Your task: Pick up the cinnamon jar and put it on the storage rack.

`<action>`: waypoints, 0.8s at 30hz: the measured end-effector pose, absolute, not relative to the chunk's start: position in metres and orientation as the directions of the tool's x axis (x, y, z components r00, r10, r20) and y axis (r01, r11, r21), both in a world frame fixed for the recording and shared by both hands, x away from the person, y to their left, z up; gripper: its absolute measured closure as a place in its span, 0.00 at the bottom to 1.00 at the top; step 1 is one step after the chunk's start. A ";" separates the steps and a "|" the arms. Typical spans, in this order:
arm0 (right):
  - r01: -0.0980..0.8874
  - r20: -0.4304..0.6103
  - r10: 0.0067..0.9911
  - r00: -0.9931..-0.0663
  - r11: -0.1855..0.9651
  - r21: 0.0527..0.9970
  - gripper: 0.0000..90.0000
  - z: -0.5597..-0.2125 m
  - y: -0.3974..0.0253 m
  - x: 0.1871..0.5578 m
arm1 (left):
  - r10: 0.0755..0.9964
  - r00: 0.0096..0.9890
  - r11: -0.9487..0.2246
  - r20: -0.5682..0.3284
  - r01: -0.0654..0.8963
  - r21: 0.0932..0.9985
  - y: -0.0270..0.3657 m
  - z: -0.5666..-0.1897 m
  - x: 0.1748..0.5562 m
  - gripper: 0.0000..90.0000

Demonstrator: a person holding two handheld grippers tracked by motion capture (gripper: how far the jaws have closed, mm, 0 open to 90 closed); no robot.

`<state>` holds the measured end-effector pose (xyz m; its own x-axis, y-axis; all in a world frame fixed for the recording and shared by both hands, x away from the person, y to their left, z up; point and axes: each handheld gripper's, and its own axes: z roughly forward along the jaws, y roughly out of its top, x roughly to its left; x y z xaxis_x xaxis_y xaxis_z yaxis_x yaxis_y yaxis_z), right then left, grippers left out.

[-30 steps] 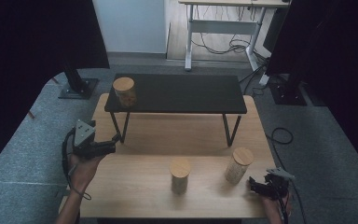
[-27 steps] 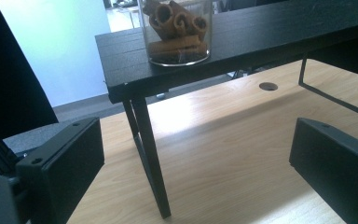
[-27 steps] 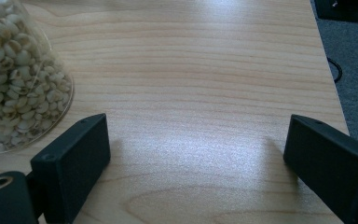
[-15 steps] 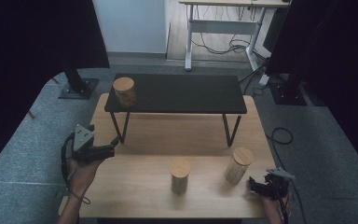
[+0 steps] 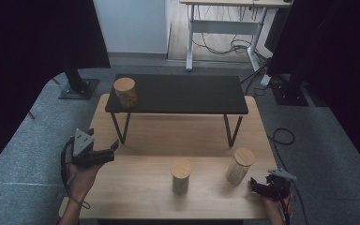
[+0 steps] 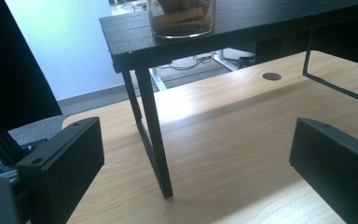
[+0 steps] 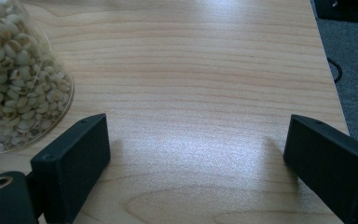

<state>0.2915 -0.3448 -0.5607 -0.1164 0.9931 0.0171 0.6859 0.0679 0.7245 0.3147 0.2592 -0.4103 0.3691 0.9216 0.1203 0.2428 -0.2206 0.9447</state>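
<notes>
Three wooden-lidded jars are in view. One jar [image 5: 125, 92] stands on the left end of the black stand [image 5: 187, 96], and its base shows in the left gripper view as jar [image 6: 182, 18]. A second jar [image 5: 181, 176] stands mid-table. A third jar [image 5: 239, 165], filled with pale grains [image 7: 14, 74], stands to the right. My left gripper [image 5: 114, 148] is open at the table's left edge, pointing at the stand's front left leg [image 6: 153, 140]. My right gripper [image 5: 254, 186] is open and low on the table, just right of the grain jar and apart from it.
The wooden table [image 5: 136, 192] carries the low black stand across its far half. Grey carpet surrounds it. A cable [image 5: 281, 137] lies on the floor at right, black tripod bases [image 5: 77, 89] stand behind, and a white desk [image 5: 225, 26] is farther back.
My left gripper has drifted slightly back toward the person and lower. The right gripper and all jars have stayed put.
</notes>
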 end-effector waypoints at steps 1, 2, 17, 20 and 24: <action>0.686 0.017 0.993 -0.116 0.068 0.724 0.07 -0.561 -0.345 0.291 | 0.922 0.368 -0.220 0.119 0.244 0.945 0.259 -0.411 0.314 0.03; 0.686 0.017 0.993 -0.116 0.068 0.724 0.07 -0.561 -0.345 0.291 | 0.922 0.368 -0.218 0.117 0.244 0.945 0.260 -0.411 0.314 0.03; 0.686 0.017 0.993 -0.117 0.068 0.724 0.07 -0.561 -0.345 0.291 | 0.924 0.363 -0.219 0.118 0.250 0.943 0.261 -0.418 0.308 0.03; 0.686 0.017 0.993 -0.116 0.068 0.724 0.07 -0.561 -0.345 0.291 | 0.925 0.360 -0.220 0.120 0.251 0.943 0.262 -0.420 0.307 0.03; 0.686 0.017 0.993 -0.116 0.068 0.724 0.07 -0.561 -0.345 0.291 | 0.926 0.358 -0.219 0.119 0.254 0.942 0.263 -0.422 0.305 0.03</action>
